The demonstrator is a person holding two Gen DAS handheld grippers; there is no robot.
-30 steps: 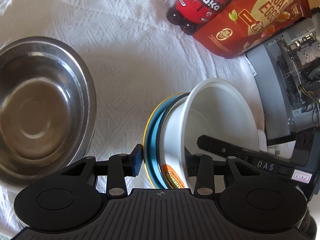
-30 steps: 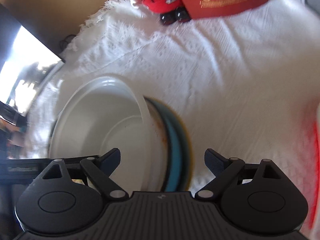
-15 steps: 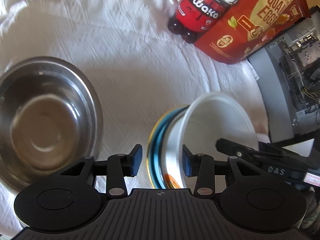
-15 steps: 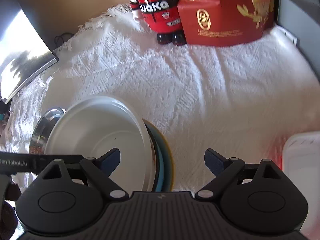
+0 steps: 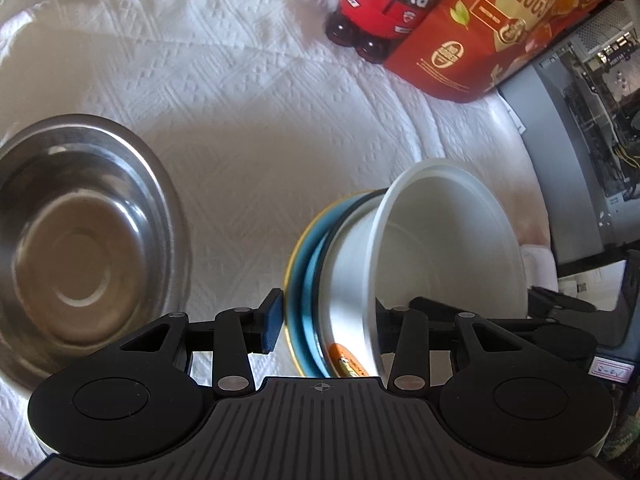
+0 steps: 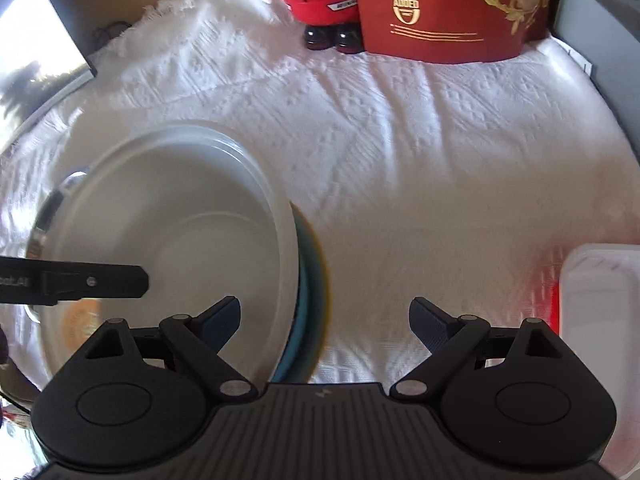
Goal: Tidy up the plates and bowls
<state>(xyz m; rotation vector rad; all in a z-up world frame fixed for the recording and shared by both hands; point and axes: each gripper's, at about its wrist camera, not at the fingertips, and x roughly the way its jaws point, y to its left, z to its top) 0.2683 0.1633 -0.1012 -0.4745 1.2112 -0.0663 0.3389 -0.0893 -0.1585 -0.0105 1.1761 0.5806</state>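
My left gripper [image 5: 326, 322] is shut on a stack held on edge above the cloth: a white bowl [image 5: 448, 240] nested against a blue plate with a yellow rim [image 5: 308, 264]. The same white bowl [image 6: 172, 232] and blue plate [image 6: 310, 280] show in the right wrist view. My right gripper [image 6: 326, 322] is open around the stack's edge, one finger inside the bowl and the other outside the plate, touching neither. A steel bowl [image 5: 76, 236] sits on the cloth to the left.
A white patterned cloth [image 5: 260, 100] covers the table. A red Waka figure [image 5: 380, 4] and a red egg packet [image 5: 500, 28] stand at the back. A white container [image 6: 600, 320] lies at the right. Grey equipment [image 5: 580, 128] borders the right side.
The held stack has lifted and shifted away from the steel bowl. The right gripper has drawn back with its jaws still open; the back items now show more fully in its view.
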